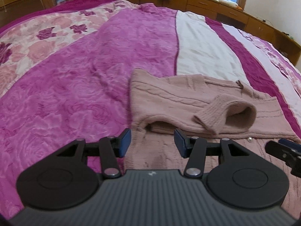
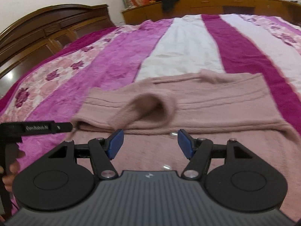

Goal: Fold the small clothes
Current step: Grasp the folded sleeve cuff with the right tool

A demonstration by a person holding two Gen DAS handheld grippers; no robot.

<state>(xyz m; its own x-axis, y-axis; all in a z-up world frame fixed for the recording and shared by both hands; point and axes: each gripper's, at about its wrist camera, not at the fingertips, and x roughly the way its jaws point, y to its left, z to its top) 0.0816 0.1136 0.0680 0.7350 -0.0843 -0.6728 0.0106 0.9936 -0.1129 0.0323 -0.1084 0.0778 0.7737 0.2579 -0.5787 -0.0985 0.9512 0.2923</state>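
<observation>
Bedspread (image 1: 75,86) in pink and magenta stretched far ahead of both grippers, and on it, just past the fingertips, lay the sweater (image 1: 178,98), dusty pink and cable-knit. Folding looked partly done: a sleeve (image 1: 225,114) lay across the body, cuff gaping, while the near part under the fingertips lay flat, seemingly unfolded. Left gripper (image 1: 152,143) and right gripper (image 2: 150,143) were both spread wide, pinching nothing. A pearl button (image 1: 249,140) showed by the right fingers.

Right gripper (image 2: 150,144) is hovering with jaws spread above pink sweater (image 2: 216,103), which is lying on striped bedspread (image 2: 188,43).
</observation>
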